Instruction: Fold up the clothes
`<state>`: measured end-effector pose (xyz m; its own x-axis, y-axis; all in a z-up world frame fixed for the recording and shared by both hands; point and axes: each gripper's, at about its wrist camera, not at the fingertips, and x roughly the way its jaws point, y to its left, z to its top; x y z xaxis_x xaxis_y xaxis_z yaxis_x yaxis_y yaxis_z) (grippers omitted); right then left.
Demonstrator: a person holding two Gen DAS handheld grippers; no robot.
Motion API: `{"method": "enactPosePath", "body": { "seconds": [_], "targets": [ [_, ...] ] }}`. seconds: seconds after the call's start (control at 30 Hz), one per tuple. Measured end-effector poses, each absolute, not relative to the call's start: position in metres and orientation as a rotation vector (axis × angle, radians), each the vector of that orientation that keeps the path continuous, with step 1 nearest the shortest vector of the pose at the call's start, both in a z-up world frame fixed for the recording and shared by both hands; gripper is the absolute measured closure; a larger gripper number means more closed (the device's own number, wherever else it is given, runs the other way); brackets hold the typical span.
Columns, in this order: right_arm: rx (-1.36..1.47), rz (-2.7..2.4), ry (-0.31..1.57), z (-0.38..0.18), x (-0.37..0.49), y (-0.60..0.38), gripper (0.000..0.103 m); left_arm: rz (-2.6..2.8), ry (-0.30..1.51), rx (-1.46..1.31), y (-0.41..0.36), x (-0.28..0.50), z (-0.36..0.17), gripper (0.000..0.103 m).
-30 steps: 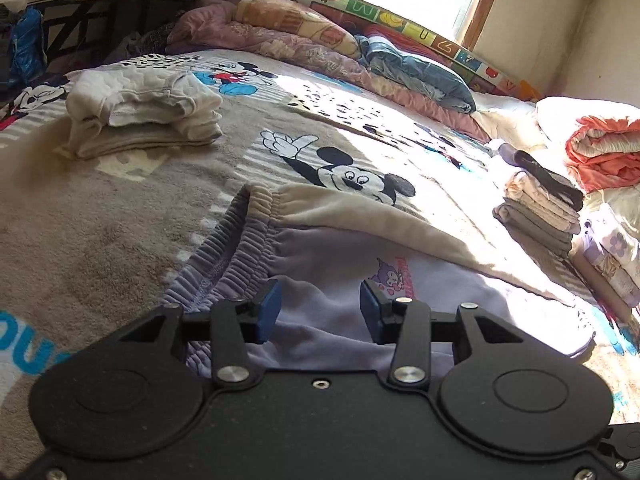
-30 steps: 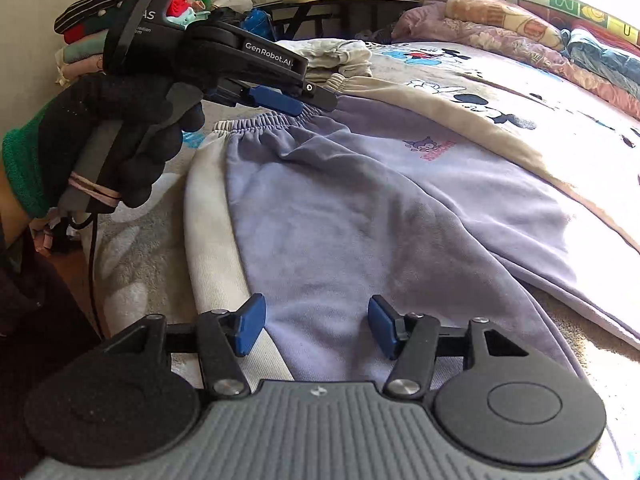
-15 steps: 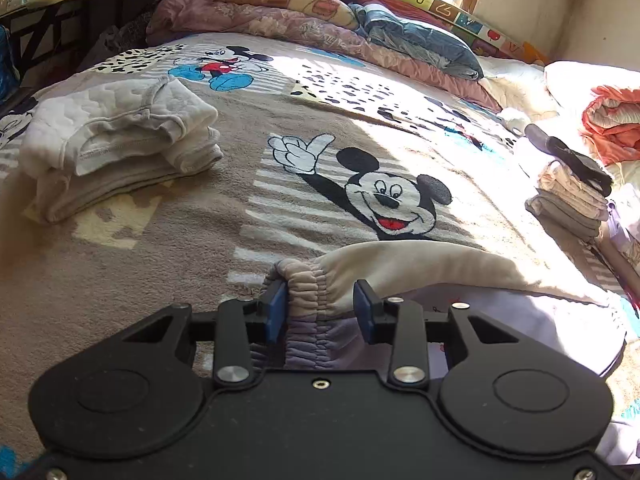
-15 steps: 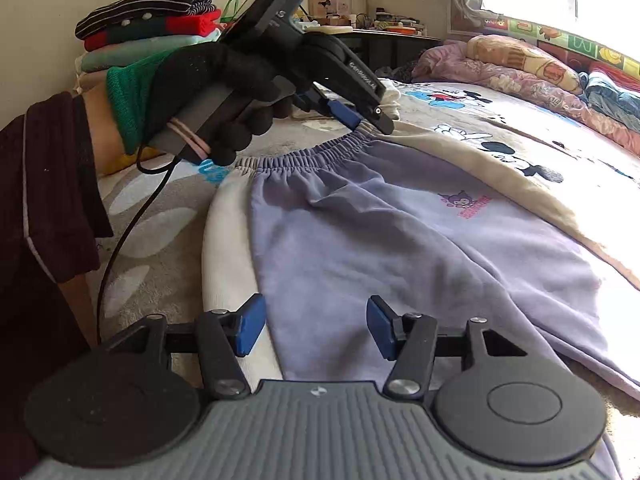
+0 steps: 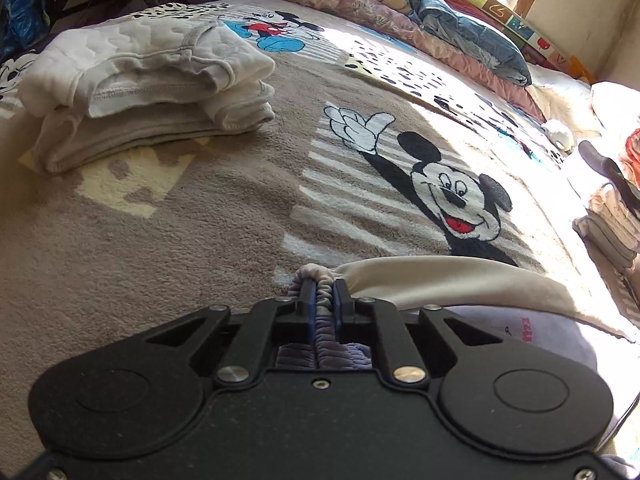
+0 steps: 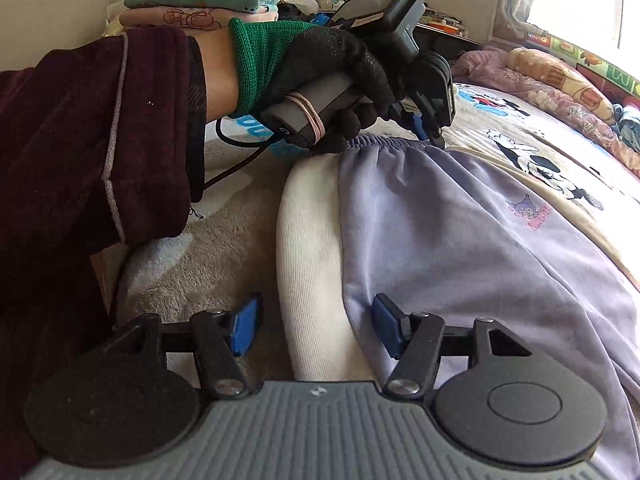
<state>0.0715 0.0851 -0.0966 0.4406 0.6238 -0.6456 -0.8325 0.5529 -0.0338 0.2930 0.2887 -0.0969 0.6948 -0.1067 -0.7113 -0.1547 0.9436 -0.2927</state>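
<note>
Left hand-held gripper (image 5: 323, 300) pinching trousers waistband (image 5: 320, 274), right hand-held gripper (image 6: 314, 328) agape over trousers (image 6: 460, 240)

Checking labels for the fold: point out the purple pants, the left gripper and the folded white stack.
purple pants (image 6: 460, 248): right wrist view, on the flat purple front panel.
left gripper (image 5: 323, 300): left wrist view, between the blue pads, shut on the waistband.
folded white stack (image 5: 148, 80): left wrist view, on the top garment.

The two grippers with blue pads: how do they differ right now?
The left gripper is shut on the lilac trousers' elastic waistband; the right gripper is open, gripping nothing. The left has a black body, the right a ribbed grey one. Both have blue-padded fingers and sit over the same garment.
</note>
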Motion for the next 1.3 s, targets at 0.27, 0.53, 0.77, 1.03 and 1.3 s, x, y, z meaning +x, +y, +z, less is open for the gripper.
{"method": "enactPosePath", "body": {
  "seconds": [0.27, 0.53, 0.77, 1.03, 1.3],
  "targets": [
    [-0.367, 0.927, 0.589, -0.085, 0.058, 0.077, 0.043, 0.018, 0.728, -0.367, 0.299, 0.270, -0.073, 0.086],
    [-0.374, 0.917, 0.523, -0.073, 0.029, 0.064, 0.043, -0.022, 0.618, -0.298, 0.302, 0.217, -0.053, 0.086],
    [-0.372, 0.852, 0.512, -0.069, 0.014, 0.033, 0.043, -0.169, 0.663, -0.137, 0.242, 0.173, -0.065, 0.086],
    [-0.416, 0.721, 0.528, -0.065, -0.004, -0.047, 0.043, -0.163, 0.699, -0.025, 0.198, 0.115, -0.076, 0.086],
    [-0.331, 0.553, 0.706, -0.098, 0.004, -0.133, 0.036, -0.126, 0.737, 0.094, 0.126, 0.072, -0.103, 0.081]
  ]
}}
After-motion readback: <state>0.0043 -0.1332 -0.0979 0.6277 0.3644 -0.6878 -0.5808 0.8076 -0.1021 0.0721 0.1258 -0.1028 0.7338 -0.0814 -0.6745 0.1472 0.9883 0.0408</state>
